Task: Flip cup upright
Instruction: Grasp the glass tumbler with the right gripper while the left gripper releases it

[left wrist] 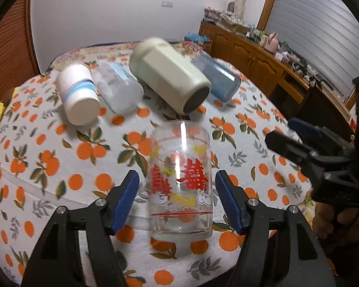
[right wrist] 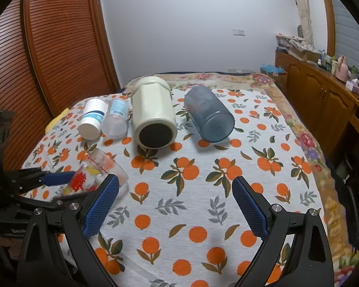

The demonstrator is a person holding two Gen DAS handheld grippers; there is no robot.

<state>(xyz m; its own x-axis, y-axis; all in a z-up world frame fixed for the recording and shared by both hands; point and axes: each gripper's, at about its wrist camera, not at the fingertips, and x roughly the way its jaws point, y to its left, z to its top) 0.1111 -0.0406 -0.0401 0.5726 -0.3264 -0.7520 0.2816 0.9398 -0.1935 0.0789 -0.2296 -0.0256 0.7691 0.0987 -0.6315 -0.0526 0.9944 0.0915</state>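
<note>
A clear glass cup [left wrist: 179,181] with red and yellow print stands on the orange-patterned cloth between the pads of my left gripper [left wrist: 177,198]. The gripper is open, with a gap on each side of the glass. In the right wrist view the glass [right wrist: 95,174] sits at the left, with the left gripper [right wrist: 57,178] around it. My right gripper [right wrist: 177,203] is open and empty over bare cloth; it also shows in the left wrist view [left wrist: 292,134] at the right edge.
Several cups lie on their sides at the back: a white cup with a blue band [right wrist: 93,119], a clear plastic one [right wrist: 116,119], a large cream mug [right wrist: 153,117] and a blue-grey tumbler [right wrist: 208,117]. A wooden cabinet [right wrist: 323,100] stands at the right.
</note>
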